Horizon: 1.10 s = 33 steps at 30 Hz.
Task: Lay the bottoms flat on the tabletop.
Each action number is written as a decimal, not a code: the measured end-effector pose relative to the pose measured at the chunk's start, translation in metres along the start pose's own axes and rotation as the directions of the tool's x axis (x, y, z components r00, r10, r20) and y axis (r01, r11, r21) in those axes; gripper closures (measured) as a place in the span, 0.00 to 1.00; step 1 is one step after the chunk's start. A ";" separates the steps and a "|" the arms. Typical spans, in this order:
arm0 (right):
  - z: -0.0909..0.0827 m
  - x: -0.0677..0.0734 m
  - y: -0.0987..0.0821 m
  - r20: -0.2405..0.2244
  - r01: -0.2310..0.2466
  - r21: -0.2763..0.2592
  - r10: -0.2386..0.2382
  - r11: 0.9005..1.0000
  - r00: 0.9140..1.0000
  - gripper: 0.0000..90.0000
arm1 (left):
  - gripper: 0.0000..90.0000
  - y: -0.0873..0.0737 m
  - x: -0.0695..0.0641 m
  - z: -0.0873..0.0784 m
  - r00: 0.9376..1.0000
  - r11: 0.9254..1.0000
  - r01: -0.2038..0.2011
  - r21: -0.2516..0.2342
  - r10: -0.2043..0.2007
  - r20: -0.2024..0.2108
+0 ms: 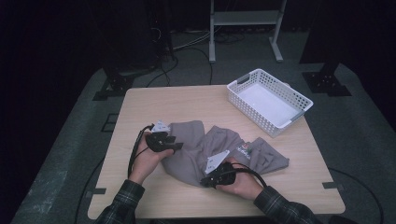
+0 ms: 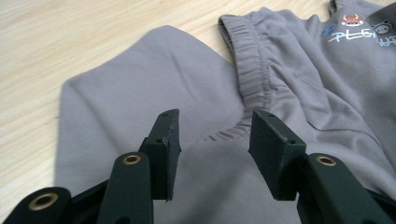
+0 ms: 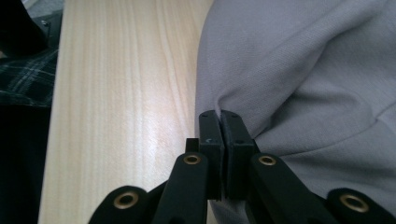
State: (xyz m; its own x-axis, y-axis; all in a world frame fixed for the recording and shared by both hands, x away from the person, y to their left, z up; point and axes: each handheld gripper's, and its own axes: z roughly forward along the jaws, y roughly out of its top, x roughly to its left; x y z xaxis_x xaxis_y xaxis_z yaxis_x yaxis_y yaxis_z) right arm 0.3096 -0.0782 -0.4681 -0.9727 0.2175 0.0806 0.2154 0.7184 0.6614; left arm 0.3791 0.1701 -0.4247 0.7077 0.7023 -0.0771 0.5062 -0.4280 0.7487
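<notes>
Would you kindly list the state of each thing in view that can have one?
Grey sweatshirt: crumpled on the table, printed chest logo facing up.
White basket: upright, empty.
Left gripper: open, fingers apart above the cloth.
Right gripper: shut on the sweatshirt's near edge, cloth puckering at its fingers.

A light wooden rectangular table with rounded corners carries a crumpled grey sweatshirt (a small printed logo on its chest) near the front, and a white perforated plastic basket at the far right corner.
</notes>
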 end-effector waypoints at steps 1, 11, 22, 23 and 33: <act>-0.001 0.000 0.001 -0.007 0.002 -0.001 -0.002 1.000 1.000 0.94 | 0.58 0.000 -0.002 0.001 1.000 1.000 -0.005 0.004 0.005 0.006; -0.056 -0.044 -0.003 0.133 -0.102 -0.163 0.125 0.981 0.983 0.63 | 0.56 0.004 -0.018 0.015 0.997 0.998 -0.055 0.034 0.053 0.061; -0.079 -0.109 -0.056 0.322 -0.327 -0.132 0.353 0.936 0.878 0.56 | 0.71 0.004 -0.027 0.038 0.991 0.982 -0.115 0.148 0.103 0.086; -0.077 -0.111 -0.060 0.326 -0.341 -0.120 0.362 0.932 0.873 0.56 | 0.76 0.004 -0.028 0.038 0.991 0.980 -0.117 0.158 0.104 0.085; -0.072 -0.106 -0.065 0.369 -0.332 -0.048 0.325 0.942 0.871 0.61 | 0.97 0.019 -0.027 0.031 0.991 0.982 -0.132 0.132 0.127 0.044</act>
State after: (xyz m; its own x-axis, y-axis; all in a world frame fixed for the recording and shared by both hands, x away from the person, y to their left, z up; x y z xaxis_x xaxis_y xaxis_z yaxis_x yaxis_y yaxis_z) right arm 0.3928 -0.1955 -0.4664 -0.7453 0.6666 0.0102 0.5215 0.5734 0.6319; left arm 0.3845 0.1254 -0.4289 0.7875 0.6162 -0.0104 0.4690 -0.5883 0.6587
